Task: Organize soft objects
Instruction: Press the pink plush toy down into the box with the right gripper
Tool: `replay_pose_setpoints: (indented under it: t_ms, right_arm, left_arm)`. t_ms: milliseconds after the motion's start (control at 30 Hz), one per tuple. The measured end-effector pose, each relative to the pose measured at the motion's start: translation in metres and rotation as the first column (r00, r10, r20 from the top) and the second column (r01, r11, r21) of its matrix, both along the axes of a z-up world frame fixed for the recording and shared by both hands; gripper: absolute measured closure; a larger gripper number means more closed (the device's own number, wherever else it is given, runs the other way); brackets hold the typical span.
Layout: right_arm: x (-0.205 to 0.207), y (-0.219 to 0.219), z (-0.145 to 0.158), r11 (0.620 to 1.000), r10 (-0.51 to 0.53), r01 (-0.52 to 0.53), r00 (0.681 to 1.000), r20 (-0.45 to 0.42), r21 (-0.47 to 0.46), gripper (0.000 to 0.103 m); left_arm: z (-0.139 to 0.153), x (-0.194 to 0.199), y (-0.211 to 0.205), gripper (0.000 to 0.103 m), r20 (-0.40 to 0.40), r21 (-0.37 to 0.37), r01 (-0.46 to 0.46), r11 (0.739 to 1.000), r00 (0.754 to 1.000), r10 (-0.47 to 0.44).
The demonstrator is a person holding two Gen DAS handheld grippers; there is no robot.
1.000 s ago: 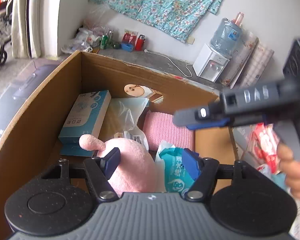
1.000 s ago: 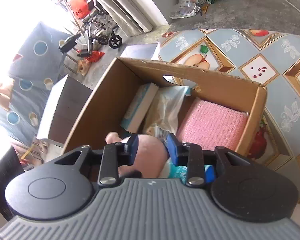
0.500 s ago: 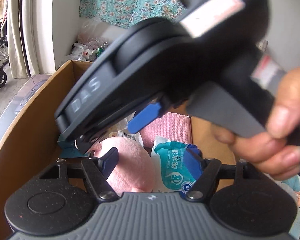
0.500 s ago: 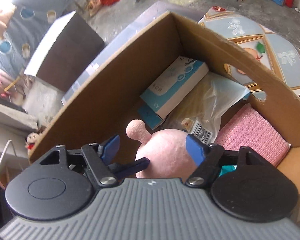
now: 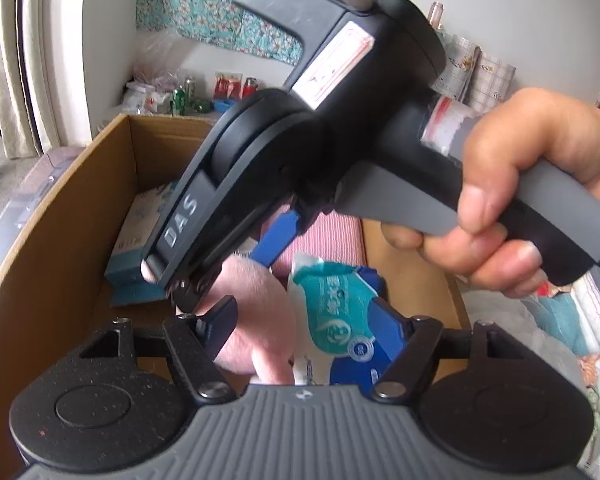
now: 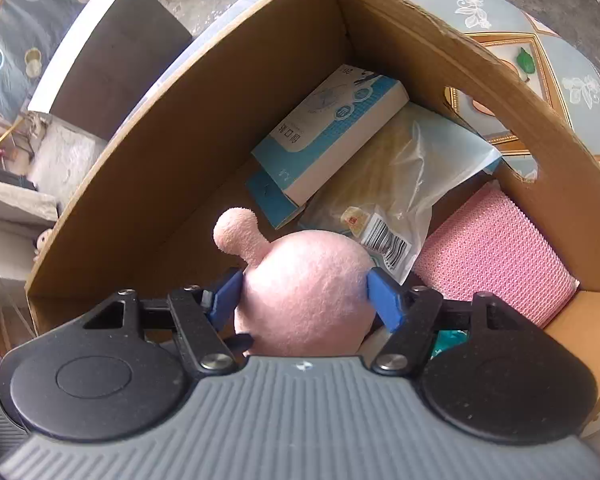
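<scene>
Plush toy [image 6: 304,292], pink, sits low centre of frame inside the cardboard box [image 6: 204,128], my right gripper [image 6: 305,294] jaws closing around it to grip, left gripper [image 5: 312,320] jaws open, holding nothing, beside the wipes pack [image 5: 336,308].

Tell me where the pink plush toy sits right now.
The pink plush toy lies inside the cardboard box, low centre in the right wrist view, between the closing right gripper fingers, next to the pink towel.
</scene>
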State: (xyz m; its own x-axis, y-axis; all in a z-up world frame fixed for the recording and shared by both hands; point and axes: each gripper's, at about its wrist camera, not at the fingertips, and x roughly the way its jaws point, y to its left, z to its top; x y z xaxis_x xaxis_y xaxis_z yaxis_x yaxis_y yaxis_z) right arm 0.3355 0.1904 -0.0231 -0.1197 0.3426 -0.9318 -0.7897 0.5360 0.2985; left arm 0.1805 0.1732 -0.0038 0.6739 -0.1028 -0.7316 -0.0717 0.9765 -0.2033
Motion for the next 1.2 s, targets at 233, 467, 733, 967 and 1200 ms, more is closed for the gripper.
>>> replay_pose_setpoints:
  t_ms: [233,467,733,967,1200]
  right_arm:
    - [0.011,-0.031,0.003,0.982,-0.135,0.147,0.986,-0.103,0.123,0.042]
    - [0.015,-0.067,-0.012,0.884,-0.245,0.332,0.929,-0.279,0.328,0.042]
    - [0.013,-0.083,-0.013,0.829,-0.209,0.342,0.923,-0.322,0.442,0.041]
    - [-0.003,-0.069,-0.002,0.931,-0.164,0.180,0.983,-0.077,0.318,0.041]
    - [0.008,-0.099,-0.003,0.924,-0.256,0.275,0.961,-0.106,0.264,0.039]
  left_arm:
    - [-0.007,-0.011,0.013,0.030,-0.067,-0.038,-0.024,0.999,0.998,0.022]
    - [0.002,-0.015,0.027,0.030,-0.060,-0.004,-0.088,0.996,0.994,0.087]
    - [0.006,-0.013,0.028,0.027,-0.033,0.052,-0.110,0.993,0.993,0.112]
    - [-0.007,0.000,0.021,0.028,-0.118,0.047,-0.079,0.996,0.989,0.085]
    - [-0.013,0.004,0.011,0.028,-0.115,0.065,-0.053,0.996,0.992,0.060]
